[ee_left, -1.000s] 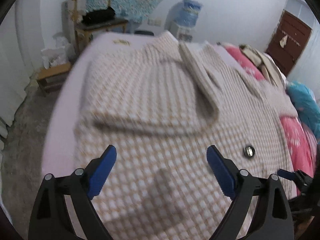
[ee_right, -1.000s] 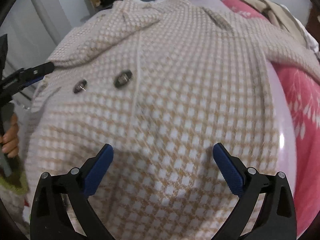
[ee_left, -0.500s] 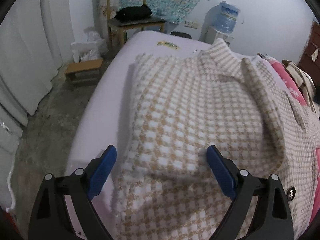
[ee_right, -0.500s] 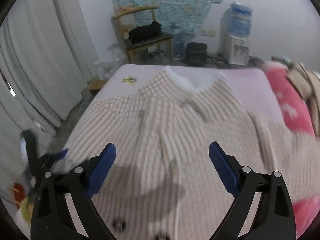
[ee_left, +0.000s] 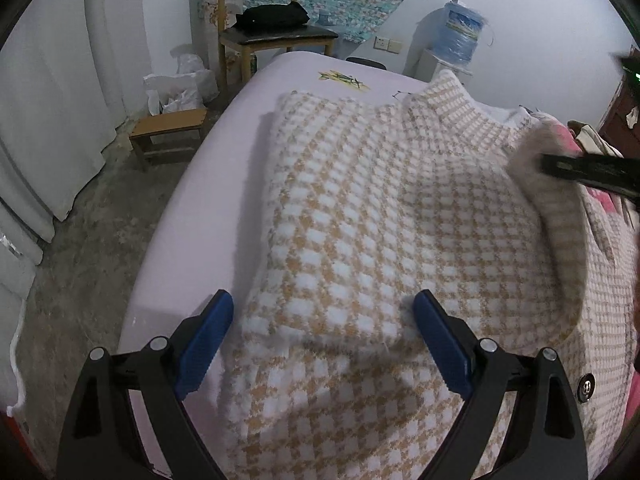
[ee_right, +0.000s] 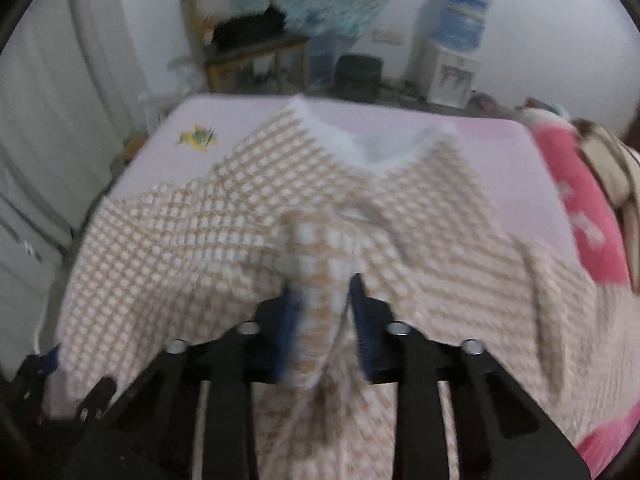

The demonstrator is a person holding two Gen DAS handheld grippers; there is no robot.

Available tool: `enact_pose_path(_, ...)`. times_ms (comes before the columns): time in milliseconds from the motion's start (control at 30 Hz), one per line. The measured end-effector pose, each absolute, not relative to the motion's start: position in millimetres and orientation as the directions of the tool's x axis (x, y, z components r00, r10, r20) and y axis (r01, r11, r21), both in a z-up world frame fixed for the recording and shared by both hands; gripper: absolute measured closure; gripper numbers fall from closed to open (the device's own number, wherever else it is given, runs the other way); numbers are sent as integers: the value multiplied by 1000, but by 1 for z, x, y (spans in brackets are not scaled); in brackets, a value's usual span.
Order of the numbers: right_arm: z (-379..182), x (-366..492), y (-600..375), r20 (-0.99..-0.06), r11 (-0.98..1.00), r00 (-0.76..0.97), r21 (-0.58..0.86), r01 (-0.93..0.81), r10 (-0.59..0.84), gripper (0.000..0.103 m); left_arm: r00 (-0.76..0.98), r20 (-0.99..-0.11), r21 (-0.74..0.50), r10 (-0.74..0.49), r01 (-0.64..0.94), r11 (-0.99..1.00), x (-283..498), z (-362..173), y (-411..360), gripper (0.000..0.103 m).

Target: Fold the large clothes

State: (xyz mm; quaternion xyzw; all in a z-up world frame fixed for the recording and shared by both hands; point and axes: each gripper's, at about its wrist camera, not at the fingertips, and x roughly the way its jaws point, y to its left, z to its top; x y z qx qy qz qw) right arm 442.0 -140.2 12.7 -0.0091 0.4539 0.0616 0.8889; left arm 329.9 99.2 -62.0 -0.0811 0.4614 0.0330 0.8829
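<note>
Downward, right gripper [ee_right: 322,308] closing on coat [ee_right: 224,236]

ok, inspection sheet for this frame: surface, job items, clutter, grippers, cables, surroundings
Surface: pale pink bed sheet.
Job's things: beige-and-white checked woolly coat, one side folded over, sleeve bunched.
Clutter: pink patterned quilt at the bed's edge.
Grippers: left gripper open over the folded sleeve end; right gripper closing on a coat fold, cloth between its jaws.
Cables: nothing seen.
Surroundings: wooden chair, low wooden stool, water dispenser.
</note>
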Motion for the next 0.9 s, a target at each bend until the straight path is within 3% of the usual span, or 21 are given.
enact_pose_path(167,34,362,-204,-753,984,639,176,-38,159,84,573,-819,-113,-15,-136,984,328,-62,100,13)
enact_pose_path(333,10,293,-251,-781,959,590,280,41,203,79,568,-823,-108,-11,-137,985,328,-61,100,13)
enact_pose_path(500,-10,249,-278,-789,932,568,348,100,234,56,563,-826,-111,-12,-142,984,327,-60,100,13)
enact_pose_path(900,9,234,-312,-707,863,628,494,108,326,51,561,-828,-112,-12,-144,983,327,-60,101,13)
